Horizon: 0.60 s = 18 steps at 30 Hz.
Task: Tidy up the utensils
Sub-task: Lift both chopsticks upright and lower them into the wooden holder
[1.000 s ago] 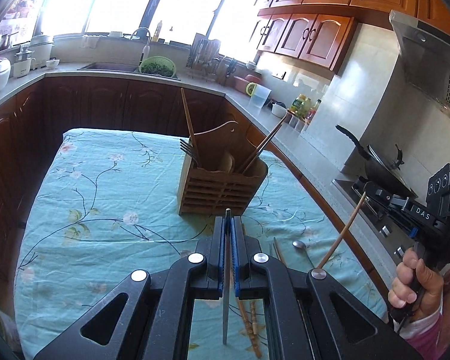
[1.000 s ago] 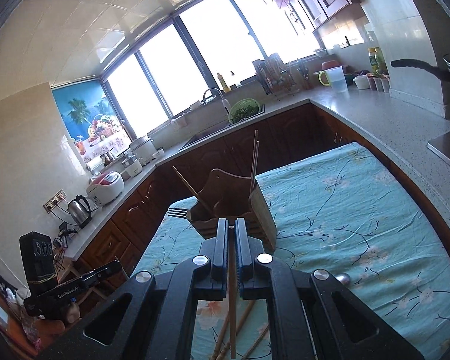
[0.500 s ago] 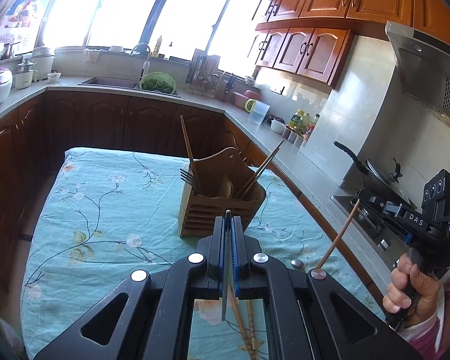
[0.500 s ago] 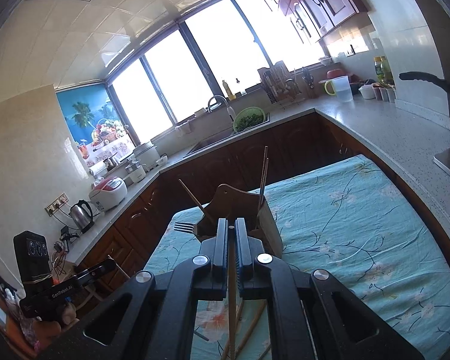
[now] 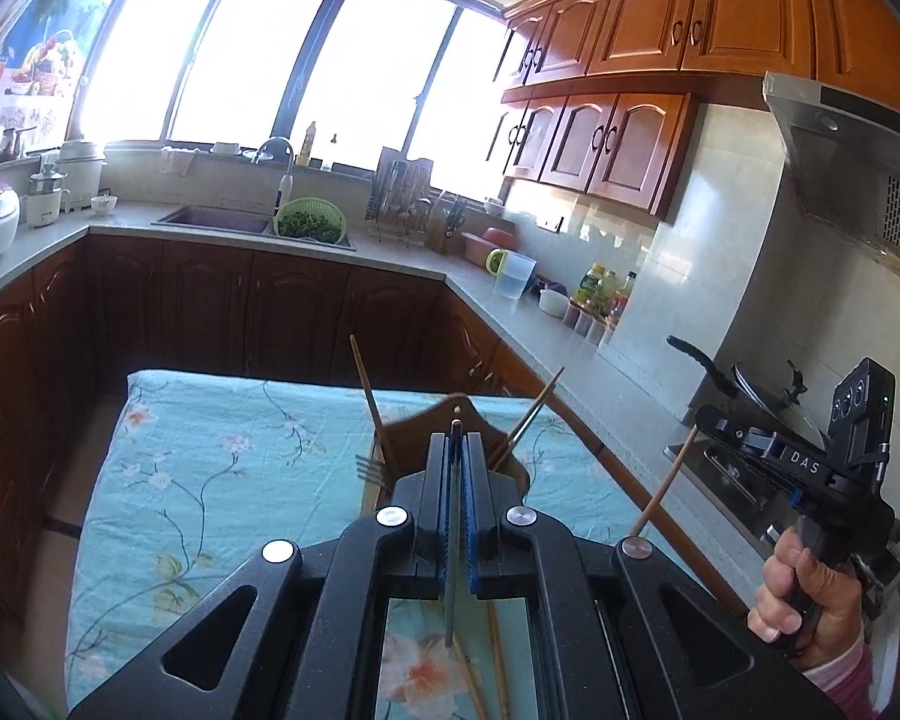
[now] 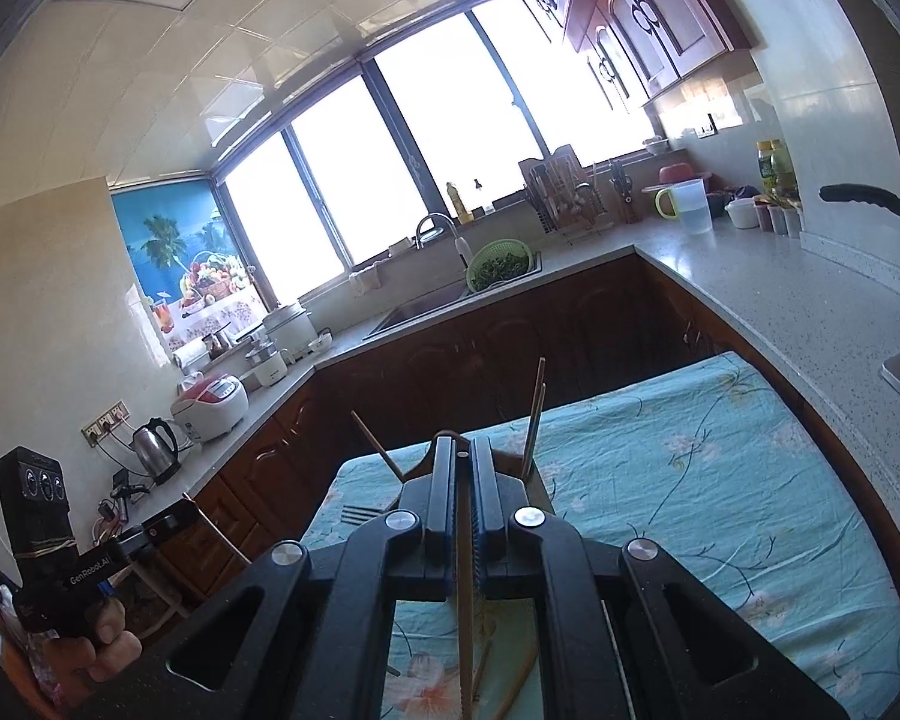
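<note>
Over the floral tablecloth (image 5: 198, 492) we see both grippers pinching utensils: left gripper (image 5: 457, 438) a flat metal blade, right gripper (image 6: 463, 456) a chopstick (image 6: 465, 630); only the left view shows the chopstick's upper end, both the wooden holder (image 5: 414, 429).

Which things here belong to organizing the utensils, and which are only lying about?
For the job:
- wooden utensil holder
- fork
- chopstick in right tongs
- grey utensil in left tongs

Lying about:
- kettle
- rice cooker
- green colander
</note>
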Available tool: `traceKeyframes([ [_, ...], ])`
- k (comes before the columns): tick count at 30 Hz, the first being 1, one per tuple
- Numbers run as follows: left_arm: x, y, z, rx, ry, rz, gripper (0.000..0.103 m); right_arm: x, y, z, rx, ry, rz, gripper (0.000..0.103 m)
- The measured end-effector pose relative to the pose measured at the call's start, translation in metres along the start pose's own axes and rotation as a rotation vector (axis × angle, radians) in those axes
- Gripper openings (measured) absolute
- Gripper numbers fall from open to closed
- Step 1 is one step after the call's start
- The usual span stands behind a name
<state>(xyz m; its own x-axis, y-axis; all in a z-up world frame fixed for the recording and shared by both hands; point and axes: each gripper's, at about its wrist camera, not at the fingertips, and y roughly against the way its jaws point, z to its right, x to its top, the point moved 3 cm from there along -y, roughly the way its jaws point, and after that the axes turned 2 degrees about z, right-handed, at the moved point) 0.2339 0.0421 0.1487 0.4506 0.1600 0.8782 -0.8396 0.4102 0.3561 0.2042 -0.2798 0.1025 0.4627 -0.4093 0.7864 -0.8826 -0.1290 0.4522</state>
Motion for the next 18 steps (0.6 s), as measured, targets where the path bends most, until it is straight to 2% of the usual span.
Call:
traceKeyframes([
  [7, 0.039, -0.024, -0.001, 0.01, -0.023, 0.087, 0.002, 0.049, -0.028, -0.002, -0.015, -0.007, 0.094, 0.004],
  [11, 0.053, -0.049, -0.009, 0.017, -0.013, 0.107, 0.002, 0.071, -0.048, 0.0, -0.052, 0.005, 0.145, 0.004],
  [14, 0.056, -0.074, -0.018, 0.033, 0.001, 0.12, 0.002, 0.075, -0.066, 0.006, -0.07, 0.002, 0.158, 0.004],
  [18, 0.042, -0.111, -0.035, 0.047, 0.056, 0.098, 0.002, 0.063, -0.087, 0.015, -0.091, -0.006, 0.156, 0.004],
])
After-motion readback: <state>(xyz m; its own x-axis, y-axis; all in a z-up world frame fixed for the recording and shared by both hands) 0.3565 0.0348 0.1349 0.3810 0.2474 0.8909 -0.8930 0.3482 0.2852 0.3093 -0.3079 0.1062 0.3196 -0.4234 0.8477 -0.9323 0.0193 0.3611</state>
